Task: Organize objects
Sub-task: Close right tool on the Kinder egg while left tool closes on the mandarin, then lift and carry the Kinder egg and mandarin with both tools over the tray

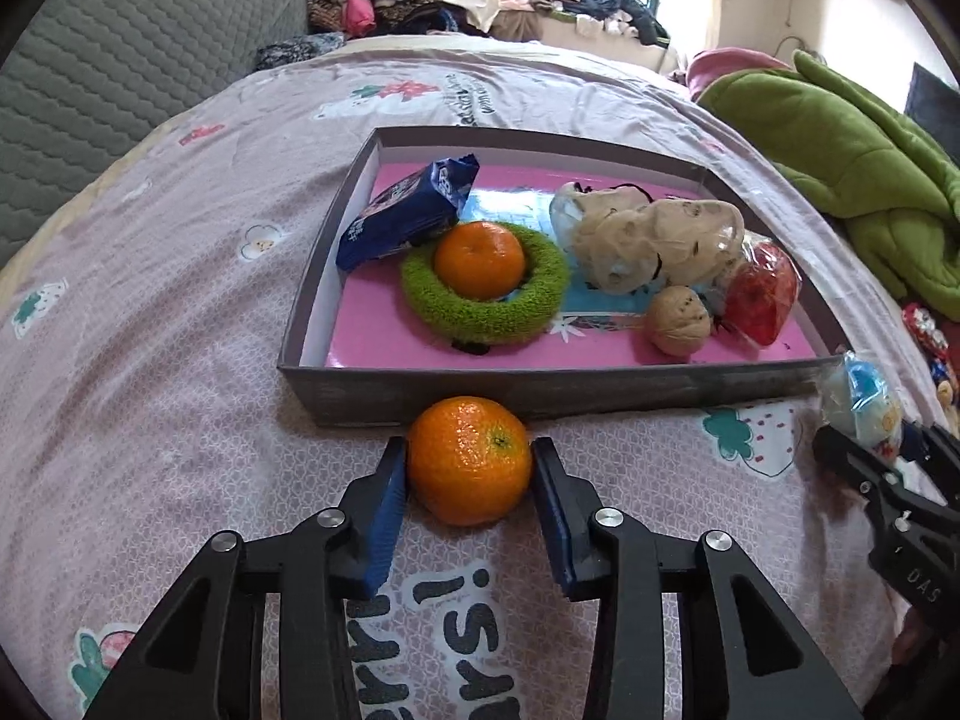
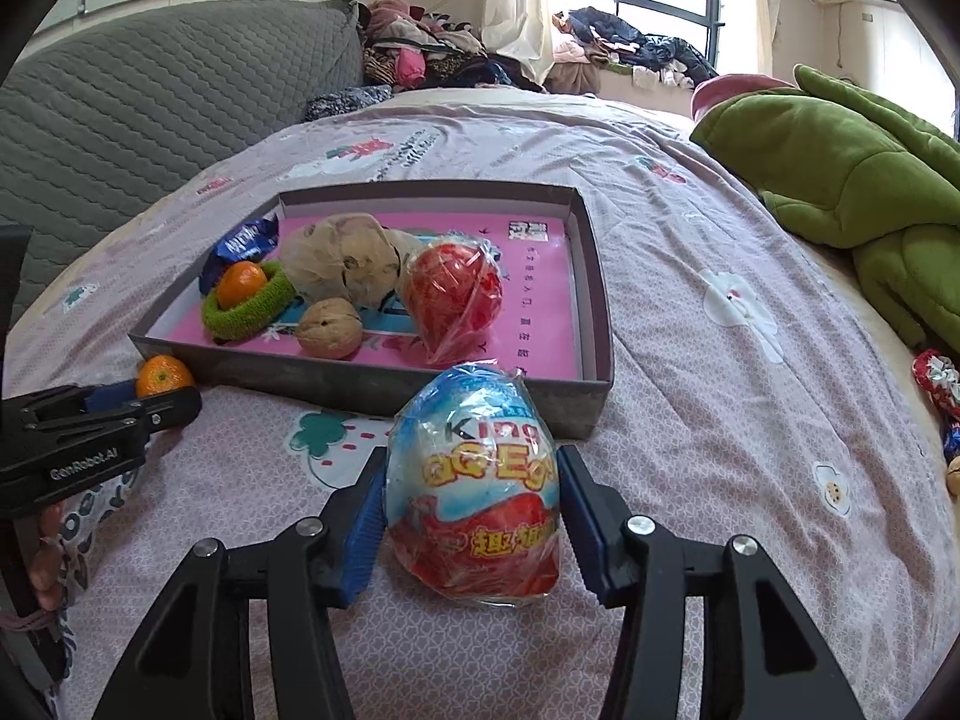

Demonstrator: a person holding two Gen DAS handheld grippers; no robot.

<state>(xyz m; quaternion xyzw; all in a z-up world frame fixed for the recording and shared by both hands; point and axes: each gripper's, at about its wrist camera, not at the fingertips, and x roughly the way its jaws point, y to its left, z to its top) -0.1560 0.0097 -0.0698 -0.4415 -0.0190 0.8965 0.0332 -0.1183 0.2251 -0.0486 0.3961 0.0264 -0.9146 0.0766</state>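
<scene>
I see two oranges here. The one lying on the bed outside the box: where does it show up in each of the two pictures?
Left wrist view: the loose orange sits low in the middle, between the left gripper's blue pads, just before the box's near wall.
Right wrist view: the same orange peeks out at the far left edge, beside the box's near-left corner.
Shared landmark: the shallow box with its pink floor.

2 close wrist views share the tray (image 1: 540, 402).

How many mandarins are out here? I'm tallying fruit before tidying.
2. One mandarin sits on the bedspread between the left gripper pads; the other mandarin rests inside the green ring in the box.
</scene>
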